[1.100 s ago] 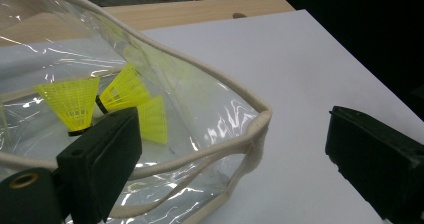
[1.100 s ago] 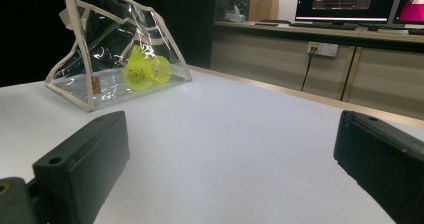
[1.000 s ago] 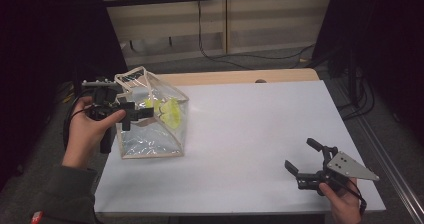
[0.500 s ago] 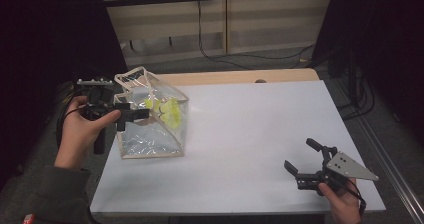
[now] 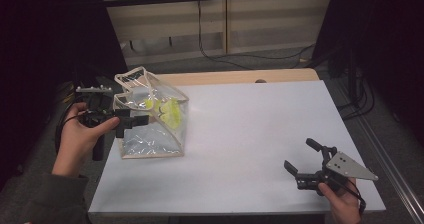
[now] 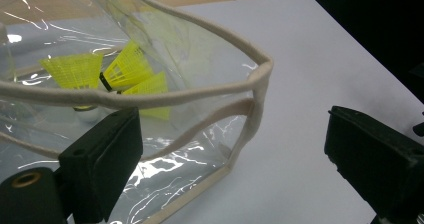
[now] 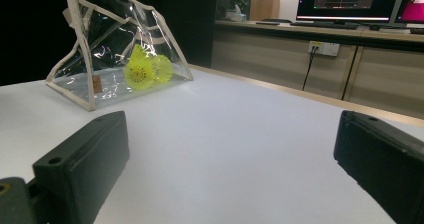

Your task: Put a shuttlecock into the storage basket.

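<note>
**A:** How far along does the work look?

**B:** Late, by the look of it. The clear pouch [image 5: 150,119] stands at the left side of the white table [image 5: 250,134], near the far corner, and the yellow shuttlecocks [image 6: 110,76] already lie inside it. No shuttlecock lies loose on the tabletop.

**A:** And the tools?

**B:** The left gripper [image 5: 131,120] sits at the pouch's left face, up near the cloth-trimmed rim [image 6: 165,96]. Its own view shows the jaws spread wide, one close under the rim, the other out over bare table, so it grips nothing. Whether a jaw touches the plastic cannot be told. The right gripper [image 5: 306,159] rests low at the near right corner of the table, well apart from the pouch, jaws apart and empty.

**A:** So what is left?

**B:** Probably little: the mouth of the pouch stands open, so closing it or letting it go may remain. That is a judgement only.

**A:** Any writing or brand?

**B:** None readable. The pouch is plain clear plastic with beige edging. A small brown tag [image 7: 97,83] shows on its lower part, too small to read. The monitors [image 7: 350,1] in the background carry text too fine to make out.
</note>
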Tool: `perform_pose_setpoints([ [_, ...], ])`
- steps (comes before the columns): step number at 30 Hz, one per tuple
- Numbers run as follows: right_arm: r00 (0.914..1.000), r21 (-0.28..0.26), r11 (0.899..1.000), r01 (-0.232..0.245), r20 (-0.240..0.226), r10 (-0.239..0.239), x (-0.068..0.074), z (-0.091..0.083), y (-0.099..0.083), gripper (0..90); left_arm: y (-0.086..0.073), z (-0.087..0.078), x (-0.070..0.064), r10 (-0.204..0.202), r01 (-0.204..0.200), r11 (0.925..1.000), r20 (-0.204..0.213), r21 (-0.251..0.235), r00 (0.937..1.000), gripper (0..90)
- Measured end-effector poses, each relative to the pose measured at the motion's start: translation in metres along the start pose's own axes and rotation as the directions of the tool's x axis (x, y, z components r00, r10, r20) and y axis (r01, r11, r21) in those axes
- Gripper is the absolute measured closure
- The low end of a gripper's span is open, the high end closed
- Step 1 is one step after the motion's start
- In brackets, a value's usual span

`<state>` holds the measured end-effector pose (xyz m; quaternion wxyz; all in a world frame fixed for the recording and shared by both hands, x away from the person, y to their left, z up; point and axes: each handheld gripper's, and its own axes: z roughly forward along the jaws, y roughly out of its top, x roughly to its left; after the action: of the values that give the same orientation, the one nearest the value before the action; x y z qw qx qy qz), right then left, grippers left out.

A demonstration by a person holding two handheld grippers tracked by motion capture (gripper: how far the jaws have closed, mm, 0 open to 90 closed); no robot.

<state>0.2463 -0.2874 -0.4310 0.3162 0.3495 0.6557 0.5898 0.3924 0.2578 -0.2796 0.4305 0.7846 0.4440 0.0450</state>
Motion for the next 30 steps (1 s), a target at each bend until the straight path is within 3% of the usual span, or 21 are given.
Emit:
perform_pose_setpoints([
  [15, 1.0000, -0.003, 1.000, 0.000, 0.000, 0.000, 0.000, 0.000, 0.000, 1.0, -0.014, 0.015, -0.011, 0.031, -0.032, 0.9991, 0.042, 0.026, 0.9986, 8.4],
  [30, 1.0000, -0.002, 1.000, 0.002, 0.002, -0.002, 0.000, 0.000, 0.001, 1.0, -0.028, 0.032, -0.012, 0.025, -0.028, 0.9983, 0.064, 0.050, 0.9976, 8.4],
])
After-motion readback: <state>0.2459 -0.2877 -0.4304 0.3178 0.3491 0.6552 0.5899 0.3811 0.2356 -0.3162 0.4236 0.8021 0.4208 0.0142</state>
